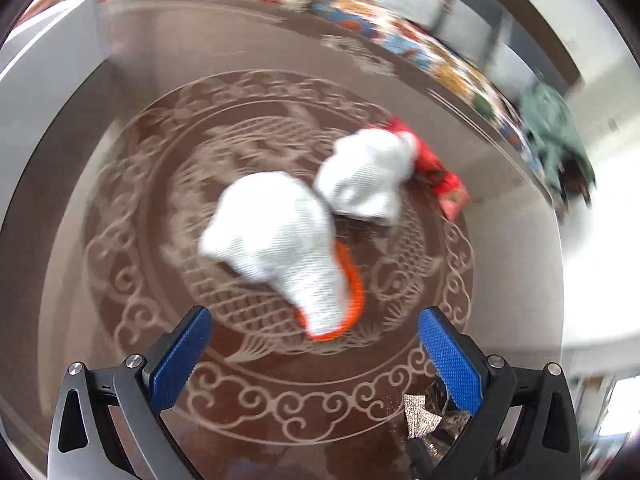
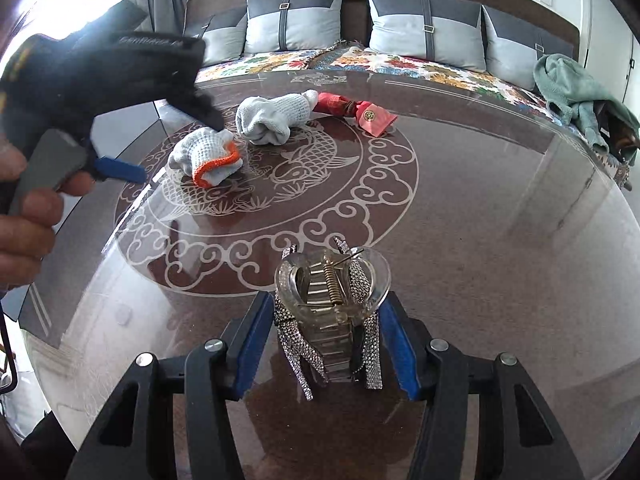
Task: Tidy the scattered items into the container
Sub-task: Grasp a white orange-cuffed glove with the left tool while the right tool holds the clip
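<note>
I have a claw in each hand, and both are over a shiny brown glass table (image 2: 500, 208) with a pale fish and curly clouds drawn on it.

My right claw (image 2: 326, 336) has its blue pads (image 2: 394, 332) on the two sides of a clear plastic hair clip with sparkly silver strips (image 2: 332, 308). The pads look like they press on the clip, so I am gripping it. The clip stands up between the pads, close to my edge of the table.

My left claw (image 1: 314, 354) is wide open and has nothing in it. Its blue pads (image 1: 450, 360) are far apart. It points down at a white knit glove with an orange cuff (image 1: 288, 248). That picture is blurry. From the right side I can see my left hand (image 2: 28, 216) holding the black handle of the claw above this glove.

A second white knit glove (image 2: 276, 118), all scrunched up, lies just beside the first one. A red cloth pouch with a gold round badge (image 2: 360, 114) lies right behind it, touching it.

Behind the table is a bed with a flowery blanket (image 2: 400, 64) and grey pillows (image 2: 294, 20). A green towel (image 2: 576, 92) is bunched up on the bed at the right.

I cannot see a container anywhere.
</note>
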Available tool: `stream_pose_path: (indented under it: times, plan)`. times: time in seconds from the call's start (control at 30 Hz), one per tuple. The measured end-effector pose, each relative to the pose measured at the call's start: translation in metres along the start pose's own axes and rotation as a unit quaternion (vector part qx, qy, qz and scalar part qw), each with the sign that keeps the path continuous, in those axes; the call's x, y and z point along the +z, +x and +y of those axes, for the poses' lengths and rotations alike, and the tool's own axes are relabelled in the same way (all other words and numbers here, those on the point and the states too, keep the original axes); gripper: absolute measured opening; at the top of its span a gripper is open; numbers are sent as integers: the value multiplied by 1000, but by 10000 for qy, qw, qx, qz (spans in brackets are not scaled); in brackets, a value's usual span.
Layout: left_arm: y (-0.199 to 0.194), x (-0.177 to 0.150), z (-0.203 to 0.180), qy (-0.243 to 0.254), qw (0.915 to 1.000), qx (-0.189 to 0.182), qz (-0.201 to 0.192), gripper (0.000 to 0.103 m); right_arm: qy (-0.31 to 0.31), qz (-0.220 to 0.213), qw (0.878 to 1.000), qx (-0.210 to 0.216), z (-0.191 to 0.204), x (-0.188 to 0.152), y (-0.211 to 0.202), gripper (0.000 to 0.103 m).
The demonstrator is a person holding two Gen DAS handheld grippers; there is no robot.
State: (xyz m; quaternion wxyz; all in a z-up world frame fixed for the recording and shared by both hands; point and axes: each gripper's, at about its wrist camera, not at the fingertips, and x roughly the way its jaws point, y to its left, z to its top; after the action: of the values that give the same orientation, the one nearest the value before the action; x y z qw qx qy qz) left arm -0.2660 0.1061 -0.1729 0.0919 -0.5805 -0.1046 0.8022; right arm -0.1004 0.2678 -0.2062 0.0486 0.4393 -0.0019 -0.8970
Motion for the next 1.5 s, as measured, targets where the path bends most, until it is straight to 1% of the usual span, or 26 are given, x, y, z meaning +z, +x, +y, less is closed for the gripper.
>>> stream_pose_path:
  times: [0.07, 0.13, 0.17, 0.23, 0.37, 0.43, 0.53, 0.6, 0.67, 0.73, 0.87, 0.97, 1.07, 1.13, 1.17, 1.2, 1.23, 1.33, 1.5]
  plan:
    - [4, 5, -6, 202, 9992, 323, -75, 103, 5, -19, 10000, 28, 0, 0, 1, 56]
    - [11, 12, -3, 133, 9979, 620, -92, 103, 26, -26, 10000, 54, -1, -1, 1, 56]
    - [14, 16, -2, 93, 9975, 702, -77, 103, 35, -28, 10000, 64, -1, -1, 1, 57]
    - [21, 21, -3, 172, 9972, 724, -38, 103, 57, -37, 9999, 77, -1, -1, 1, 57]
    - [38, 22, -10, 602, 9948, 806, 135, 103, 80, -56, 9999, 97, -2, -2, 2, 57]
    - [50, 23, -7, 627, 9938, 853, 336, 103, 87, -59, 9999, 113, -3, -2, 2, 57]
    - [55, 25, -1, 614, 9924, 1015, 338, 103, 102, -51, 9998, 136, -3, -2, 2, 57]
    - [56, 26, -1, 735, 9912, 1044, 341, 103, 115, -54, 9998, 139, -4, -2, 2, 57]
    - [58, 26, -2, 960, 9884, 1116, 371, 103, 125, -61, 9998, 132, -4, -3, 1, 57]
    - [58, 26, -1, 1154, 9869, 1059, 379, 103, 147, -61, 9998, 134, -4, -3, 2, 57]
    - [55, 20, 1, 1464, 9846, 944, 131, 103, 287, -20, 9993, 226, -6, -7, 5, 58]
    - [54, 18, 3, 1508, 9842, 922, 54, 103, 276, -26, 9994, 201, -5, -11, 5, 58]
    - [54, 18, 5, 1637, 9826, 869, 147, 103, 338, -16, 9992, 222, -6, -11, 5, 58]
    - [47, 13, 11, 1639, 9827, 862, -37, 90, 377, 19, 9989, 266, -8, -10, 4, 57]
    - [40, 9, 17, 1620, 9830, 850, -167, 69, 399, 38, 9988, 285, -9, -9, 4, 57]
    - [35, 8, 22, 1584, 9838, 803, -248, 41, 411, 49, 9987, 299, -10, -10, 4, 57]
    - [32, 9, 27, 1539, 9849, 738, -304, 30, 411, 53, 9987, 307, -10, -10, 3, 57]
    - [23, 7, 44, 1271, 9911, 246, -303, 26, 390, 54, 9987, 324, -10, -12, 2, 57]
    - [5, -22, 60, 1236, 9917, -147, -335, 25, 513, 48, 9979, 394, -13, -14, -1, 57]
